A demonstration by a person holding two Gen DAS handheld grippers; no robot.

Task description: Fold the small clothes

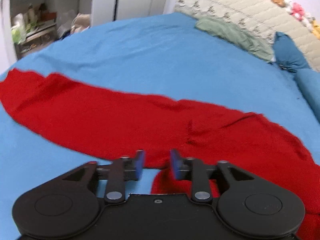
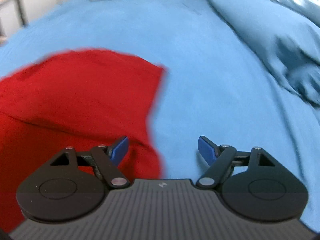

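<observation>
- Left wrist view: the left gripper (image 1: 157,163) hovers low with fingers partly apart, holding nothing, over the near edge of the red garment (image 1: 128,118) spread on the blue bedsheet (image 1: 160,60); a green cloth (image 1: 232,34) lies far behind.
- Right wrist view, blurred: the right gripper (image 2: 163,150) is wide open and seems empty, at the garment's right edge.

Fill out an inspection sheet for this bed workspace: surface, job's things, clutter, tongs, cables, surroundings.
Surface: blue bedsheet, lightly wrinkled.
Job's things: red garment spread across the sheet; not visibly folded.
Clutter: green cloth and blue pillow at the far edge.
Tongs: left tongs open over the garment's near edge; right tongs open wide, straddling the garment's right edge; neither grips anything.
Cables: nothing seen.
Surroundings: quilted headboard, soft toys, cluttered shelf.
</observation>
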